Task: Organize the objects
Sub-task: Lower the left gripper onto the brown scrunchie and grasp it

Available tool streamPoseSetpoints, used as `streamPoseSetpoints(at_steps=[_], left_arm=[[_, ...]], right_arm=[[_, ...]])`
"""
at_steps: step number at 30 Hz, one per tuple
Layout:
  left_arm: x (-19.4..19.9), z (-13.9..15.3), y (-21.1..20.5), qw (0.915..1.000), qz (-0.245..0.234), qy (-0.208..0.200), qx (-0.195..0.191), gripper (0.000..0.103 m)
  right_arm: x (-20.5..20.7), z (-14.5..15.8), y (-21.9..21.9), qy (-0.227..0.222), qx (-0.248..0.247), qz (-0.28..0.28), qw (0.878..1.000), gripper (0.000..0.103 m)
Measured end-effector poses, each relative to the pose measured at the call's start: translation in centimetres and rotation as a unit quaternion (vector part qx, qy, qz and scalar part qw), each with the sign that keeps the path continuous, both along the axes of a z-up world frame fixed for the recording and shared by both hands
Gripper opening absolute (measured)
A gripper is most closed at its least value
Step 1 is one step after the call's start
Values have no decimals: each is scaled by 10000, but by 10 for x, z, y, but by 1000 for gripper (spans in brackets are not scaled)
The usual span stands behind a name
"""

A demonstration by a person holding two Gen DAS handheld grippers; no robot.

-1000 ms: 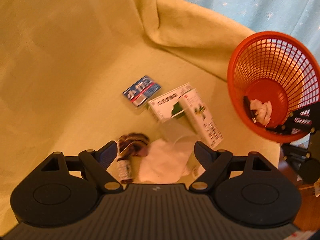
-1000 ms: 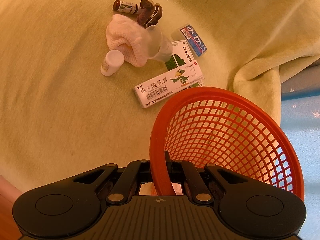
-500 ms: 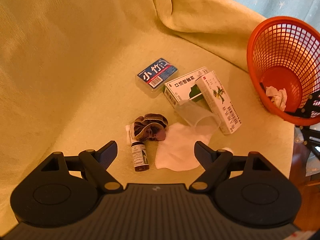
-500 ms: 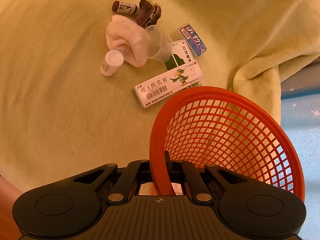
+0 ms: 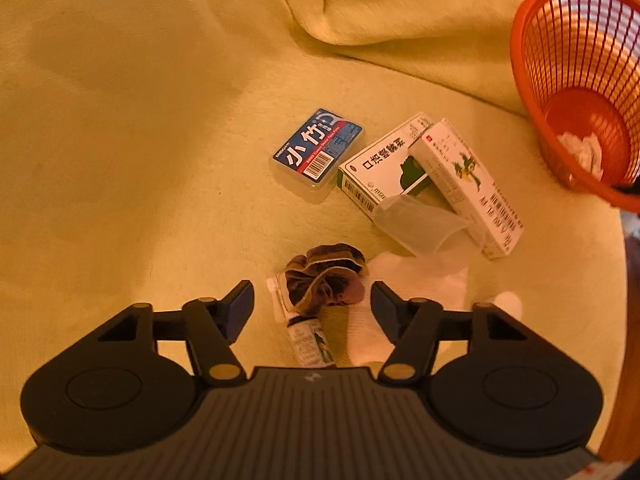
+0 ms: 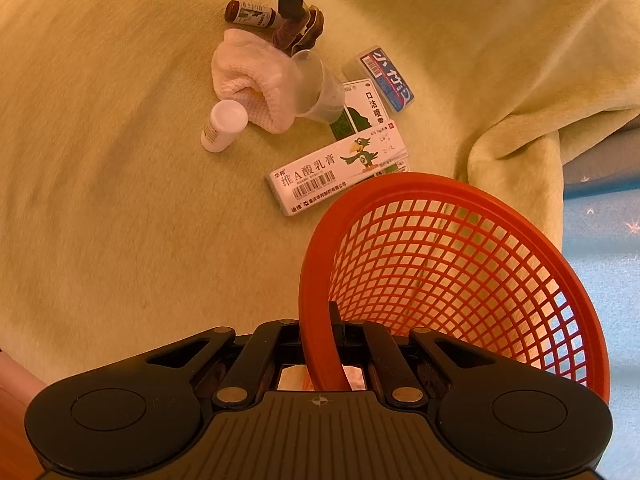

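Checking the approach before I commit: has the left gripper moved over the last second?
Yes. The left gripper pulled back, then dropped toward the scrunchie, which now lies between its open fingers.

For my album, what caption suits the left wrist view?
Open left gripper hovering over a brown velvet scrunchie beside a small brown bottle.

A: so what's the count?
B: two medicine boxes [image 6: 340, 172] [image 6: 362, 110], one blue card case [image 6: 386, 77], one clear cup [image 6: 318, 88], one brown bottle [image 6: 250, 14], one white bottle [image 6: 222, 126], one scrunchie [image 5: 326, 278], one white cloth [image 6: 256, 80], one orange basket [image 6: 452, 280].
A: nine then.
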State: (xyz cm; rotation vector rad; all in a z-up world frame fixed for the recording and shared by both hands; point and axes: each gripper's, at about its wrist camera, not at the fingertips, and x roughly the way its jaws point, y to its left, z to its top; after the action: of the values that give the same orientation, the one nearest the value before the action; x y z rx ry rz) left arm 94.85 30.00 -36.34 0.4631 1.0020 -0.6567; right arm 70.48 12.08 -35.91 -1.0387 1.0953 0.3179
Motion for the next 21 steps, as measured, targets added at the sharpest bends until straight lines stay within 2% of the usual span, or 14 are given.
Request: streamPoseSetpoints(at_steps=[6,9,11,14,21], left_arm=[[2,-15,-11,9979,-571,-155,249,45],[2,-22,-14,9967,-734,-126,309,34],[3,-25,-16,9963,-767,-95,363,21],[4,-27,-15,9968,-711,-42,351,10],[4,-14,-11,9989,-430,140,96,1]], right_arm=[[0,0,0,-1,3,0,10000,0],[0,-1,1,-1,9,-8,10000,0],[0,-1,1,2,19,-27,10000,0],[1,0,1,11,16,-29,10000,0],[3,0,1,36,7,-20,10000,0]])
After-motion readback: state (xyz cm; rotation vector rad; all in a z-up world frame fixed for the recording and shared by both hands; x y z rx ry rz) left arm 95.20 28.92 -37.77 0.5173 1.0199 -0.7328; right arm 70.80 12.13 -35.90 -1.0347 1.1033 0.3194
